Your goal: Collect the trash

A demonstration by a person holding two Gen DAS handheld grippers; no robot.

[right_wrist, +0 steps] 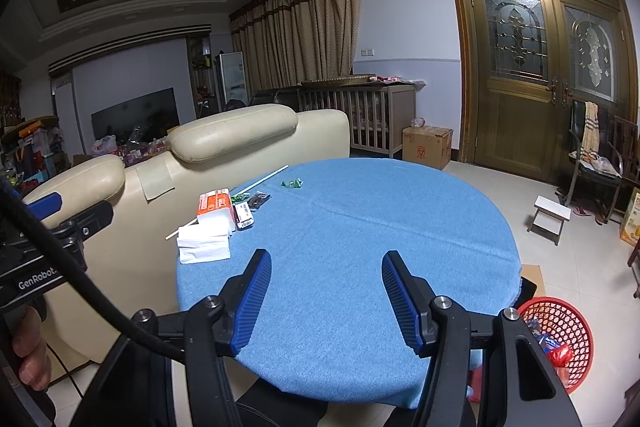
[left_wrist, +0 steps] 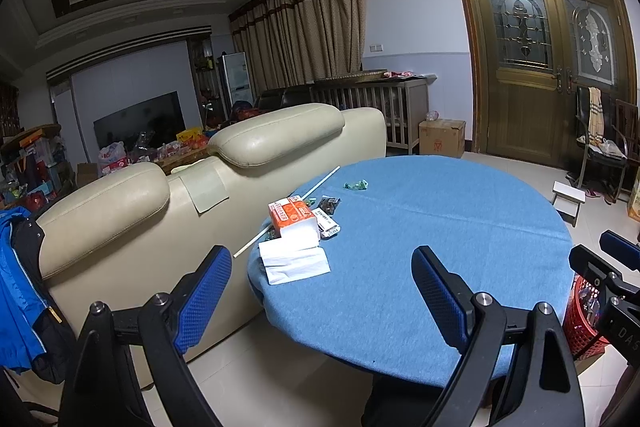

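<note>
A round table with a blue cloth (left_wrist: 420, 227) (right_wrist: 360, 227) holds trash at its far left: a green crumpled wrapper (left_wrist: 356, 184) (right_wrist: 292, 183), a dark snack packet (left_wrist: 329, 205) (right_wrist: 258, 200), a small white printed packet (left_wrist: 328, 225) (right_wrist: 243, 217), an orange tissue pack (left_wrist: 292, 215) (right_wrist: 214, 205), loose white tissues (left_wrist: 294, 259) (right_wrist: 204, 247) and a long white stick (left_wrist: 286, 213) (right_wrist: 228, 201). My left gripper (left_wrist: 322, 277) is open and empty above the table's near left edge. My right gripper (right_wrist: 326, 281) is open and empty above the near middle. A red mesh basket (right_wrist: 560, 335) (left_wrist: 580, 323) stands on the floor at the right.
A cream leather sofa (left_wrist: 200, 195) backs onto the table's left side. A blue jacket (left_wrist: 20, 287) hangs at far left. A small white stool (right_wrist: 550, 217), a chair (right_wrist: 592, 155) and a cardboard box (right_wrist: 426, 145) stand on the tiled floor near the wooden door.
</note>
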